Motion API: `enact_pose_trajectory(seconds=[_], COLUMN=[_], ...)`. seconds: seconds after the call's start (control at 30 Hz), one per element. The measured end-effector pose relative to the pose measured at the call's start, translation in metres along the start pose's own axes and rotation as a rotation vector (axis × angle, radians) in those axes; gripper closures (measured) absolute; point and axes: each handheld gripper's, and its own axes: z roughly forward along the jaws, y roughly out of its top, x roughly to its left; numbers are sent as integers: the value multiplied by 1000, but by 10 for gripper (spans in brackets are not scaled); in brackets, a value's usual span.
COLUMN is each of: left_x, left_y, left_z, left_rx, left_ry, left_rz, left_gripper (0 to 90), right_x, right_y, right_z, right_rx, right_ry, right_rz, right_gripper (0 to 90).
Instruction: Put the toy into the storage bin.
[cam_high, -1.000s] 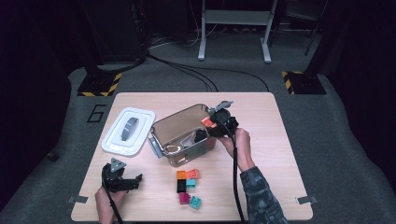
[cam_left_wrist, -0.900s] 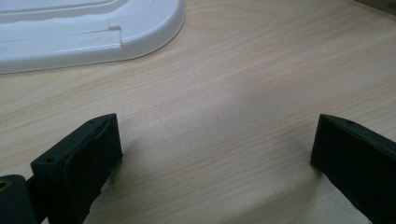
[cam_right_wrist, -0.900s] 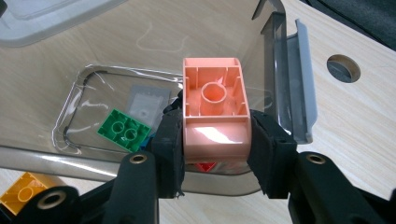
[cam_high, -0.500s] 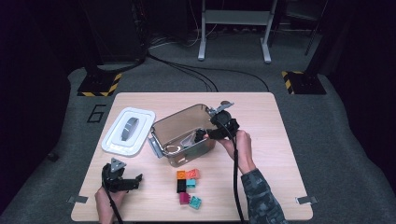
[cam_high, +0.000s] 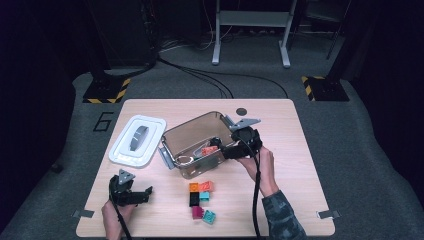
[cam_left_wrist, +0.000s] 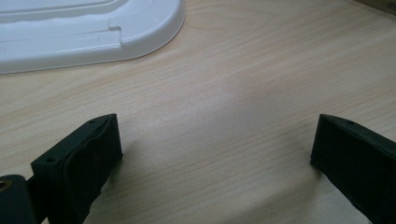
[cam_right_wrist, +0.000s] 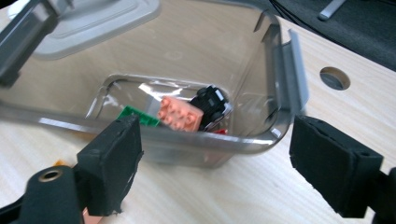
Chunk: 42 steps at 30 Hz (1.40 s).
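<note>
A clear plastic container (cam_high: 176, 140) stands mid-table. In it lie a salmon brick (cam_right_wrist: 180, 114), a black brick (cam_right_wrist: 212, 103) and a green brick (cam_right_wrist: 137, 116). My right gripper (cam_high: 226, 152) hovers at the container's right near corner. Its jaws have just been opening and now stand wide apart (cam_right_wrist: 217, 154) with nothing pressed between them; the container's wall (cam_right_wrist: 196, 140) lies beyond them. My left gripper (cam_high: 145, 194) rests open on the table near the front left, and bare wood shows between its jaws (cam_left_wrist: 217, 140).
A white lid (cam_high: 137, 140) lies left of the container; its edge (cam_left_wrist: 93, 32) shows beyond my left gripper. Several loose bricks (cam_high: 200, 200) sit in a cluster in front of the container. A round hole (cam_high: 241, 111) is in the tabletop behind my right gripper.
My right gripper has drawn back to the right from over the container and its jaws have spread. The salmon brick it carried now lies inside. The left gripper has kept still.
</note>
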Motion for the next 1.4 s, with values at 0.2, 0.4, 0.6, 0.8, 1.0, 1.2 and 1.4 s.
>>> enact_pose_trajectory(seconds=[0.2,0.4,0.6,0.8,1.0,1.2,1.4], left_x=[0,0,0,0,0,0,0], left_y=[0,0,0,0,0,0,0], left_z=[0,0,0,0,0,0,0], left_rx=[0,0,0,0,0,0,0], left_ry=[0,-1,0,-1,-1,-1,0], left_rz=[0,-1,-1,0,-1,-1,0], left_gripper=[16,15,15,15,15,15,16], right_x=[10,21,35,51,65,75,81], right_y=[-21,-43,-62,-75,-79,-78,-78], right_z=[-7,-5,10,28,41,53,69], right_rx=[-37,-29,-2,23,38,66,128], right_ry=[16,41,71,99,127,150,164], right_rz=[-4,-20,-20,-20,-23,-43,-72], right_gripper=[117,136,142,180,301,448,562])
